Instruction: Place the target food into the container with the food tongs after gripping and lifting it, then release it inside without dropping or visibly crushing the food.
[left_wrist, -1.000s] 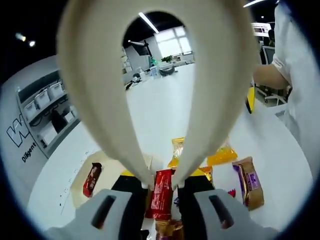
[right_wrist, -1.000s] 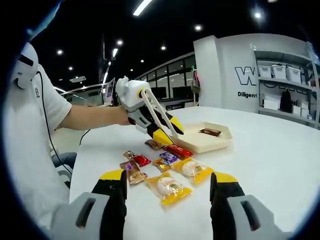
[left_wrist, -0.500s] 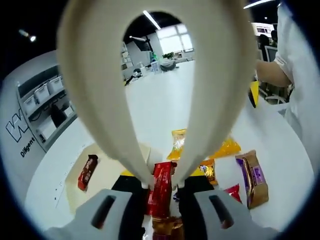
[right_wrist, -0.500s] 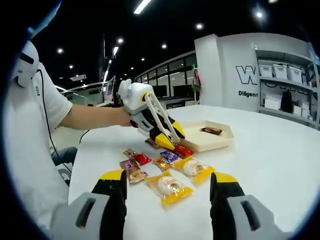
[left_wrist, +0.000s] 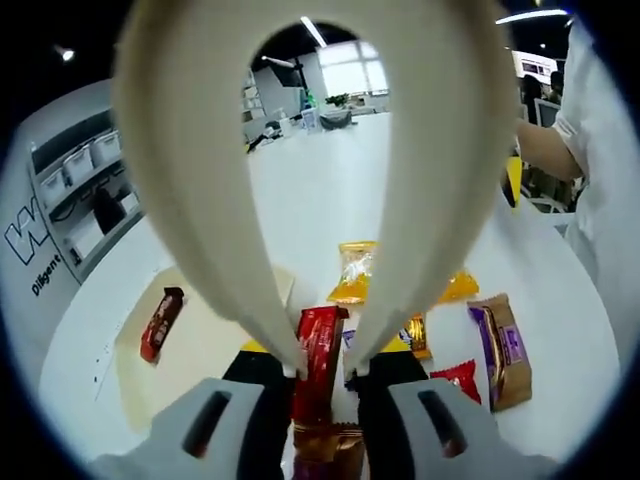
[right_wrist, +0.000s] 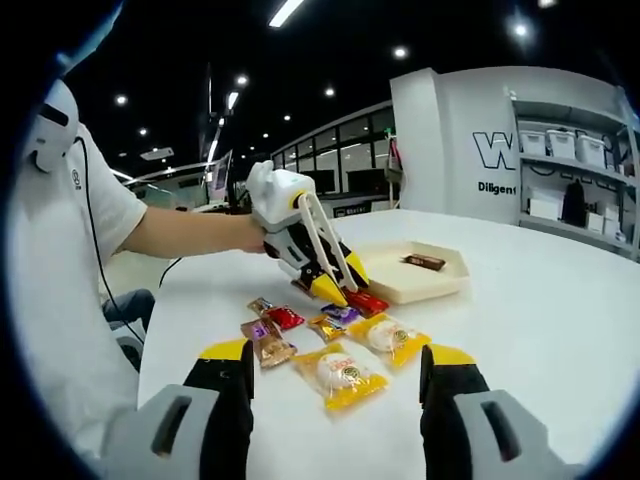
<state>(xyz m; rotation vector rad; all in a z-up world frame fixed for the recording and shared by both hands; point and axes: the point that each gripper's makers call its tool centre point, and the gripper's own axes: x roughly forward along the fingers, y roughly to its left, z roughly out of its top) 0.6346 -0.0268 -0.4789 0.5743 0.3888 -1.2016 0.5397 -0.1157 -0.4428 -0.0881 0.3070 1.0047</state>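
Note:
My left gripper (left_wrist: 322, 358) is shut on a pair of cream food tongs (left_wrist: 210, 180), whose two arms loop up through the left gripper view. Between the tong tips on the white table lies a red snack bar (left_wrist: 318, 345), straddled by them. From the right gripper view, the left gripper (right_wrist: 335, 285) points the tongs (right_wrist: 322, 240) down at that red bar (right_wrist: 367, 301). The cream tray (left_wrist: 205, 345) lies just left of the bar and holds a dark brown bar (left_wrist: 160, 323). The same tray (right_wrist: 440, 284) sits behind the snacks. My right gripper (right_wrist: 338, 352) is open and empty.
Several wrapped snacks lie around the red bar: yellow packets (right_wrist: 338, 375) (right_wrist: 385, 337), a brown and purple bar (left_wrist: 497, 345), a small red sweet (right_wrist: 283, 318). A person in a white shirt (right_wrist: 60, 280) sits at the table's left. Shelves with bins (right_wrist: 560, 190) line the wall.
The left gripper has come lower and closer over the snacks, so the tong tips now bracket the red bar. The right gripper has stayed still.

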